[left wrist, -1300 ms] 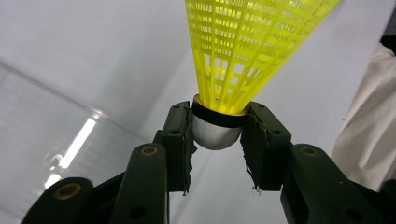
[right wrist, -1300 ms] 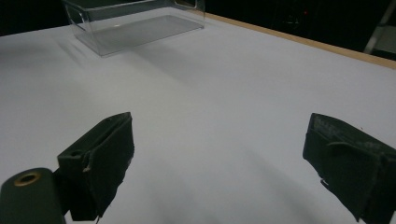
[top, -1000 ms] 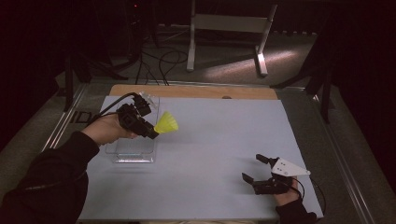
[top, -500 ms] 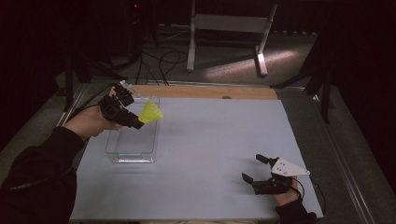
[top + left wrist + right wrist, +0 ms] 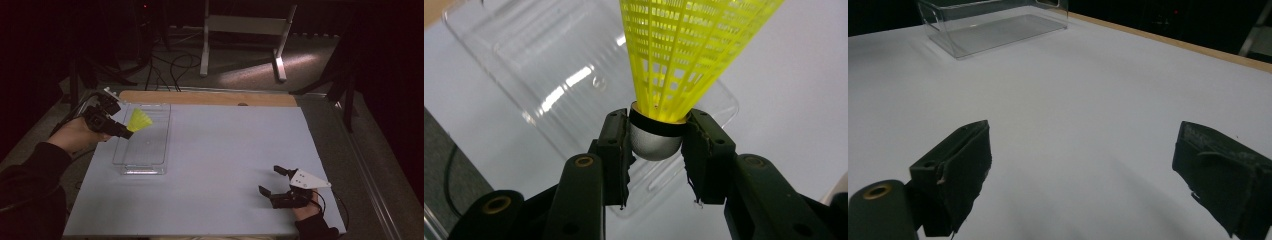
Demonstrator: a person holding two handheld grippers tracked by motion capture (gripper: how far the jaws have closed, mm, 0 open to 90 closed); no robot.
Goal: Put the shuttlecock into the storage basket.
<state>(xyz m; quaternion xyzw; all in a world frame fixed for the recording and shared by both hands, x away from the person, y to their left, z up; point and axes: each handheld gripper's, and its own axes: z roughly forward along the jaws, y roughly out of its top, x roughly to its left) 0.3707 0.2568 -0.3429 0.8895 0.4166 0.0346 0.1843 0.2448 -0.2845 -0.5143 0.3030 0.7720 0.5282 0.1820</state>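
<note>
A yellow shuttlecock (image 5: 139, 120) with a silver cork (image 5: 655, 141) is held above the clear plastic box (image 5: 145, 145) at the table's left. My left gripper (image 5: 125, 132) is shut on the cork, skirt pointing away over the box (image 5: 539, 85). In the left gripper view my left gripper (image 5: 656, 145) clamps the cork from both sides. My right gripper (image 5: 272, 181) rests on the table near the front right, jaws wide apart with nothing between them. The right gripper view shows my right gripper (image 5: 1083, 165) over bare white table, the box (image 5: 993, 25) far off.
A pale blue-white mat (image 5: 230, 150) covers the table, with a wooden strip (image 5: 210, 98) along its far edge. A white metal stand (image 5: 245, 30) and cables (image 5: 170, 65) lie on the floor beyond. Dark floor surrounds the table.
My left gripper has carried the shuttlecock leftward and toward the far end of the clear box. The right gripper has stayed in place, open.
</note>
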